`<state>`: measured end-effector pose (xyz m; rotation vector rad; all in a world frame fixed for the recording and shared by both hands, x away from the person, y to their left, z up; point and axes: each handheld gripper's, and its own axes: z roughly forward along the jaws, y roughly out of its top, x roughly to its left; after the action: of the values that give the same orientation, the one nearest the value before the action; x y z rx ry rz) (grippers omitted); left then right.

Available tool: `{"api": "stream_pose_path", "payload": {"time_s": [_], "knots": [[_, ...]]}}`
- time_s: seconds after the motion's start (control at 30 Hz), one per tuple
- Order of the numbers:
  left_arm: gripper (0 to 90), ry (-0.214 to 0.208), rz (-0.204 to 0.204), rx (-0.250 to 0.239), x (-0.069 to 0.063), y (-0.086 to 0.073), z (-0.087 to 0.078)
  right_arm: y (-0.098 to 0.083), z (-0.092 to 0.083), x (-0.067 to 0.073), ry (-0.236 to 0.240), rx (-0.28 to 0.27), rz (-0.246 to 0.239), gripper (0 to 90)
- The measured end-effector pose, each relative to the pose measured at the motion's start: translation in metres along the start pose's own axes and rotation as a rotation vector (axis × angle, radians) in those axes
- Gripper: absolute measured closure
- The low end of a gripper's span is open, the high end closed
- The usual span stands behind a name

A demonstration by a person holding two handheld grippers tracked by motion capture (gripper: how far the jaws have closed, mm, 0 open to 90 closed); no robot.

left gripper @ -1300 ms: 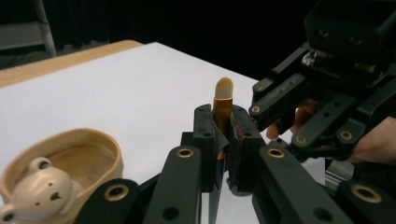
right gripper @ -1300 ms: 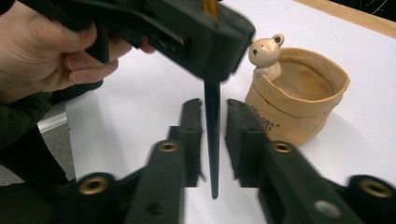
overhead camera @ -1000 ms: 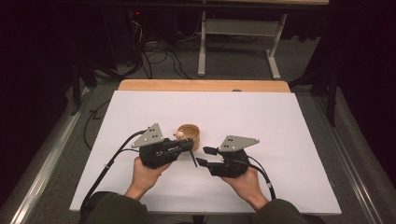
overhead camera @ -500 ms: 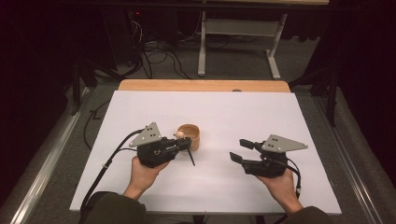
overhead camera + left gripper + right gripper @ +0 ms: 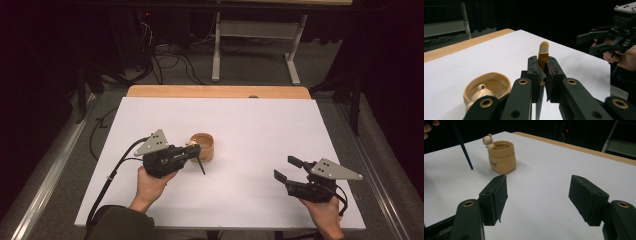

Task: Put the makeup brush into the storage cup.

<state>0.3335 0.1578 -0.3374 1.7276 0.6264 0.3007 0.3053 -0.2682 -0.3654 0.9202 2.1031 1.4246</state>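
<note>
Left tongs [image 5: 543, 75] clamp a brush [image 5: 543, 56] beside the pot [image 5: 202, 146]; right tongs [image 5: 544, 200] gape apart.

Overhead cam looks down over my white table [image 5: 260, 130] toward 12 o'clock. My left gripper cam sits close, facing 3 o'clock; my right one faces 10. Both catch the tan pot [image 5: 489, 86] [image 5: 502, 157].
</note>
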Motion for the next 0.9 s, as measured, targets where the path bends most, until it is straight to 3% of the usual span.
{"api": "stream_pose_path", "payload": {"time_s": [0.23,0.3,0.4,0.57,0.9], "knots": [[83.5,0.025,-0.007,-0.007,0.007,0.0,-0.005,-0.011,-0.006,-0.006,-0.038,-0.032,0.015,32.3],[83.4,0.034,-0.011,-0.009,0.009,0.0,-0.007,-0.013,-0.004,-0.005,-0.05,-0.027,-0.02,32.6],[83.4,0.05,-0.011,-0.012,0.012,0.001,-0.01,-0.017,0.001,-0.003,-0.037,-0.018,-0.005,32.8],[83.4,0.066,-0.017,-0.026,0.016,0.002,-0.015,-0.02,0.005,0.002,-0.026,-0.007,-0.04,33.6],[83.4,0.092,-0.04,-0.039,0.029,0.006,-0.021,-0.022,0.005,-0.002,-0.03,0.009,-0.008,33.9]]}}
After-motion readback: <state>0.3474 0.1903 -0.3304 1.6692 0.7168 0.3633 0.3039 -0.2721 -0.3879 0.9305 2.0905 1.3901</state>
